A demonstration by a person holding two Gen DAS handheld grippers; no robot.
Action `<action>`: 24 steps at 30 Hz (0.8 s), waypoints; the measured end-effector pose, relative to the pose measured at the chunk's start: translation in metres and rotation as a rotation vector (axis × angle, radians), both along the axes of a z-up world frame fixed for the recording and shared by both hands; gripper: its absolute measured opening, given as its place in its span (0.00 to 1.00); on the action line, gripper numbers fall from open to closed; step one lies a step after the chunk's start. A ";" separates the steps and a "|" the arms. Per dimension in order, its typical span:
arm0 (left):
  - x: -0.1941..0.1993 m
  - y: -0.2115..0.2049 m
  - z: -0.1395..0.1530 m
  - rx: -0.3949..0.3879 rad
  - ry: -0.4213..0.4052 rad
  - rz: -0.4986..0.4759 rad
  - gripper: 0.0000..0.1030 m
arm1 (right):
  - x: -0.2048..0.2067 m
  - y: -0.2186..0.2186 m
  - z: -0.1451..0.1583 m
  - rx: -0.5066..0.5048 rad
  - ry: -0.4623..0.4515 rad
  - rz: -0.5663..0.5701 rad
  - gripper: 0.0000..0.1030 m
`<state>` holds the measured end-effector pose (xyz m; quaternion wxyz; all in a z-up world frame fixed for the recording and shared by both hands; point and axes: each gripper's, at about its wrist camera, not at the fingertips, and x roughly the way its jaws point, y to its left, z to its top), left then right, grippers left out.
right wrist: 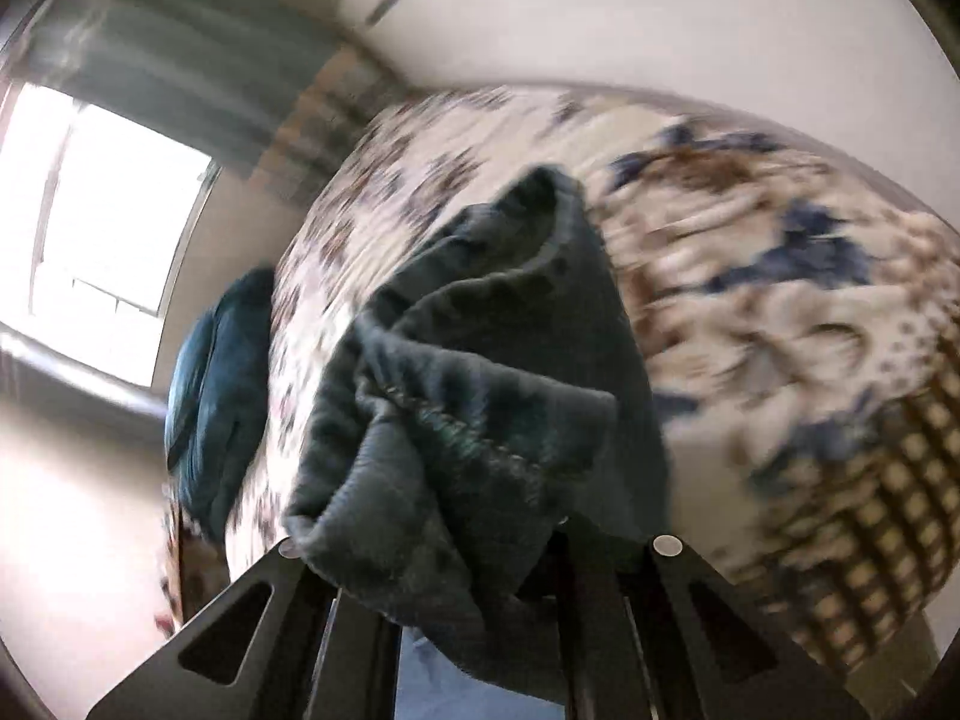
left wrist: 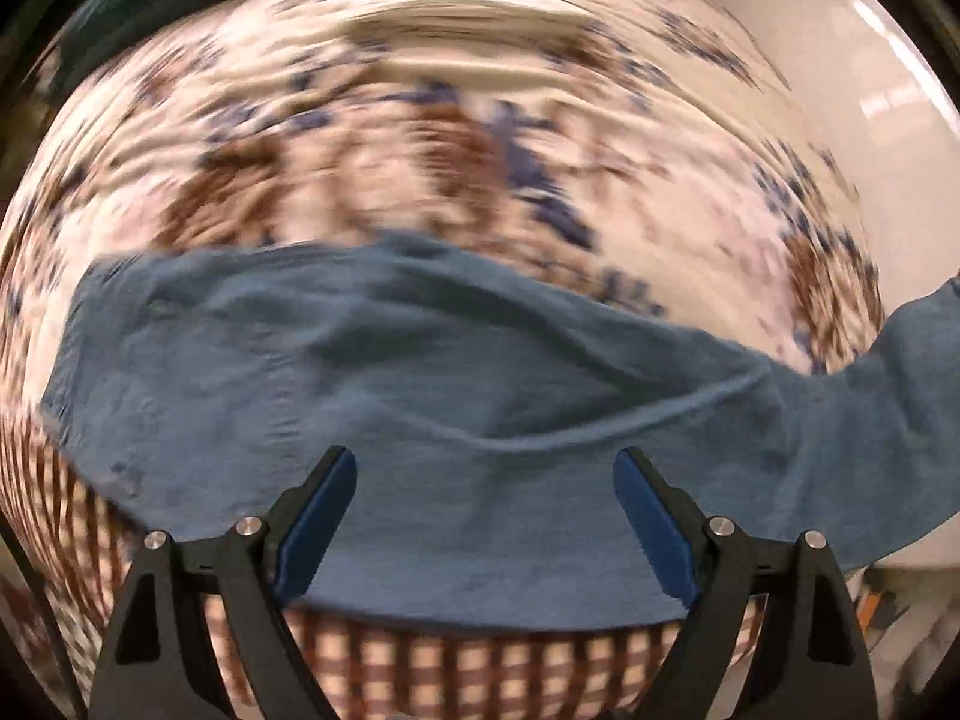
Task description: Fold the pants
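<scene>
Blue pants [left wrist: 420, 372] lie spread across a floral bedspread [left wrist: 456, 120], and one end rises off the bed at the right edge of the left wrist view. My left gripper [left wrist: 486, 468] hangs over the pants, pointing down, open, with only flat cloth showing between its blue pads [left wrist: 315, 516]. In the right wrist view, a bunched end of the pants [right wrist: 480, 372] is pinched up off the bed with my right gripper [right wrist: 474, 558] shut on it. The cloth drapes over the jaws and hides the fingertips. Both views are blurred.
The bedspread [right wrist: 750, 240] has a brown checked border [left wrist: 450, 672] along its near edge. A dark teal pillow [right wrist: 216, 396] lies at the far side of the bed. A bright window [right wrist: 108, 228] and a pale wall [right wrist: 660, 12] are behind. Shiny pale floor [left wrist: 870, 120] shows beside the bed.
</scene>
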<state>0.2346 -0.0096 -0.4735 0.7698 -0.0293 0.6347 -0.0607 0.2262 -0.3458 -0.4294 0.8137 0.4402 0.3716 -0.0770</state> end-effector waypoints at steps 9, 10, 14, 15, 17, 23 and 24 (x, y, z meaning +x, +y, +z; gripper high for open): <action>0.006 0.172 0.008 0.008 -0.003 0.296 0.85 | 0.068 0.266 -0.061 -0.227 0.116 0.511 0.09; 0.005 0.184 0.006 0.014 0.000 0.314 0.85 | 0.070 0.300 -0.079 -0.270 0.147 0.580 0.09; 0.005 0.222 -0.003 0.022 0.013 0.362 0.85 | 0.062 0.377 -0.133 -0.414 0.248 0.748 0.10; 0.006 0.226 -0.005 0.017 0.019 0.361 0.85 | 0.061 0.389 -0.149 -0.457 0.285 0.777 0.10; 0.010 0.225 -0.008 -0.006 0.023 0.341 0.85 | 0.063 0.395 -0.162 -0.473 0.339 0.791 0.14; 0.030 0.184 -0.020 -0.165 0.094 0.230 0.85 | 0.064 0.342 -0.135 -0.082 0.342 0.721 0.83; 0.032 0.176 -0.025 -0.205 0.122 0.222 0.85 | 0.059 0.327 -0.125 -0.044 0.334 0.690 0.83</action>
